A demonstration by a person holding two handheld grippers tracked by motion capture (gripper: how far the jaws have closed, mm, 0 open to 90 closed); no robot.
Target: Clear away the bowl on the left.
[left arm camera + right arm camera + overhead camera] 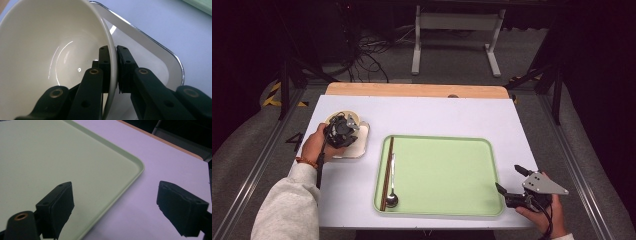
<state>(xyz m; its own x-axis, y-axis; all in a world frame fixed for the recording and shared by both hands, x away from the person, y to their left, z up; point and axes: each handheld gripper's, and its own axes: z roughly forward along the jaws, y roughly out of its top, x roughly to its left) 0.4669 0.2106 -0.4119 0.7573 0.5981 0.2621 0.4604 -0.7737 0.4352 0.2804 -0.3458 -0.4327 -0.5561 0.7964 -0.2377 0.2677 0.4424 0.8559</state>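
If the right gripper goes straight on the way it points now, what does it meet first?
Probably the green tray: the open right gripper points toward its right rim, seemingly just above it. Height is unclear, so it may pass over.

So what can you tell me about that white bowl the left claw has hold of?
The bowl is round, cream-white and glossy, like glazed ceramic, and looks empty inside. It sits tilted in a shallow white dish with a metallic edge, left of the green tray on the white table. The left gripper pinches its rim, one jaw inside the bowl and one outside, pads pressed on the wall.
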